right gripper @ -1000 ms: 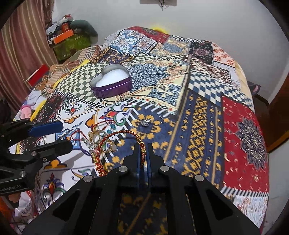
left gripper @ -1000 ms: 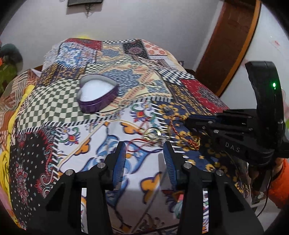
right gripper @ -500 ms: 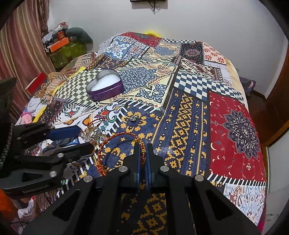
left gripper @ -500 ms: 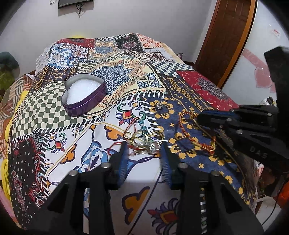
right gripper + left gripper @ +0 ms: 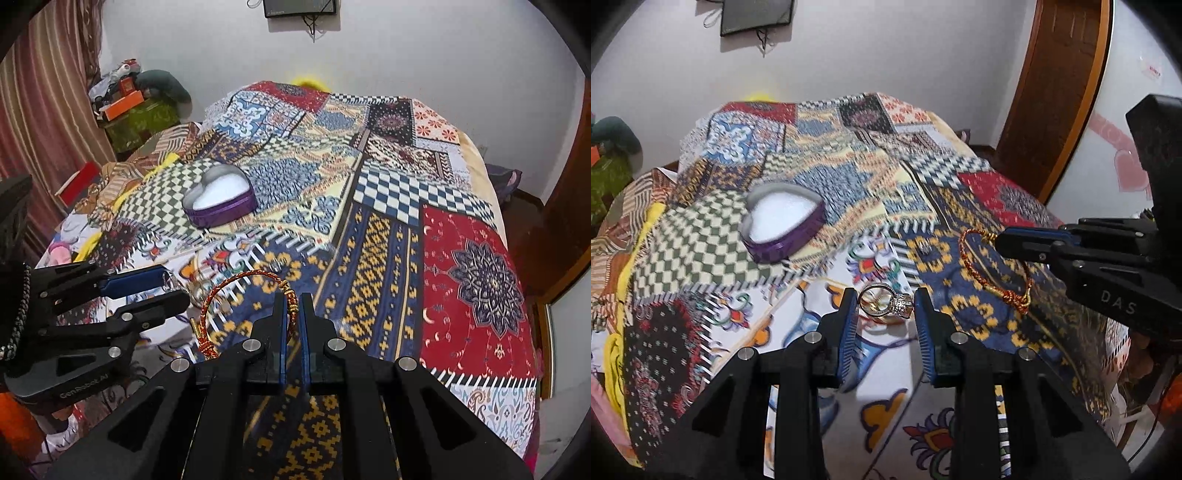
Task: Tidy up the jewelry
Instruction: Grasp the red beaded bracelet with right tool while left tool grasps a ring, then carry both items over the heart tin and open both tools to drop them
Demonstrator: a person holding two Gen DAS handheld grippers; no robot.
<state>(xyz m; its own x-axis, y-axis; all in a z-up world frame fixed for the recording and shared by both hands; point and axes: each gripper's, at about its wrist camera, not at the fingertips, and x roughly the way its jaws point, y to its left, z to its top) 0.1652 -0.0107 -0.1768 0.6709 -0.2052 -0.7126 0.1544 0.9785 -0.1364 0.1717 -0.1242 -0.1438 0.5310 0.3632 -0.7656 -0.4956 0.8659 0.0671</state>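
Note:
My left gripper [image 5: 885, 300] is shut on a cluster of rings [image 5: 903, 304], a plain gold band with a jewelled silver one, held at the fingertips above the patchwork bedspread [image 5: 982, 184]. To its right, my right gripper [image 5: 291, 300] is shut on a red-and-gold braided bracelet [image 5: 236, 277], which loops out to the left with its knotted end hanging down. In the left wrist view the bracelet [image 5: 1015, 297] dangles from the right gripper's tips [image 5: 1006, 240]. An open purple heart-shaped box [image 5: 798, 242] [image 5: 221, 216] with a white lining sits farther back on the checked patch.
One small silver piece [image 5: 925, 249] [image 5: 275, 264] lies on the blue-and-yellow patch between the grippers and the box. A wooden door [image 5: 1067, 85] stands at the right, striped curtains [image 5: 40, 110] and a cluttered green stand [image 5: 140, 110] at the left.
The left jaws closed on the rings and lifted them off the bedspread. The right gripper rose a little with the bracelet, which now hangs free of the cloth.

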